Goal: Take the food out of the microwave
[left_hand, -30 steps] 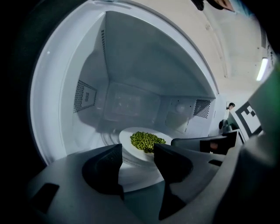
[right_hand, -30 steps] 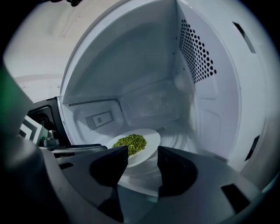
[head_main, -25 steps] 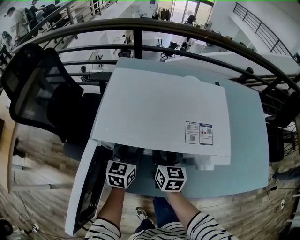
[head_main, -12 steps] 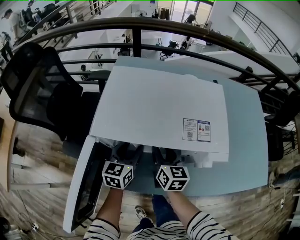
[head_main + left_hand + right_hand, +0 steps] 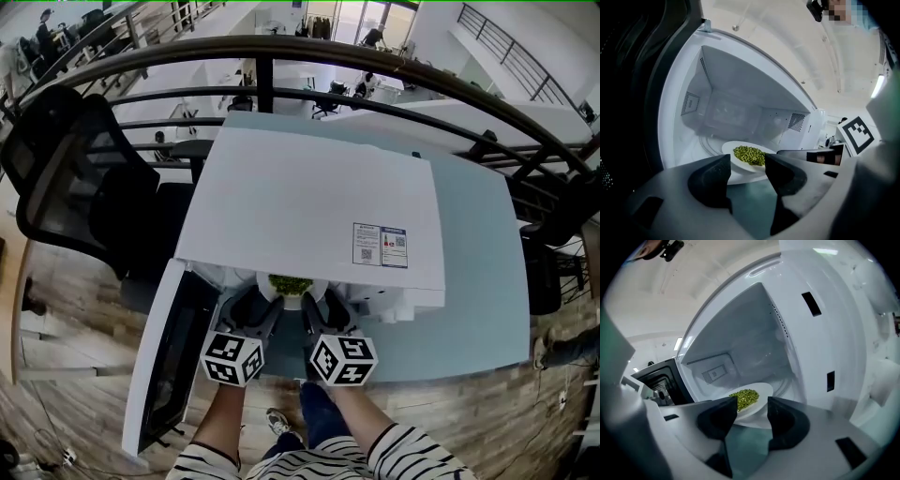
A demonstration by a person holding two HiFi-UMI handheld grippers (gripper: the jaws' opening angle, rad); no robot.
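Note:
A white plate of green peas sits at the mouth of the white microwave. The microwave's door hangs open to the left. My left gripper and right gripper flank the plate's near side. In the left gripper view the gripper has its jaws apart, with the plate just past the tips. The right gripper stands the same way before the plate. I cannot tell whether either touches the rim. Teal table shows through both gaps.
The microwave stands on a teal table beside a black railing. A black office chair is at the left, next to the open door. Wooden floor lies below the table's near edge.
The plate of peas now shows at the microwave's mouth between the grippers; before, the top hid it. Both grippers sit slightly nearer to me.

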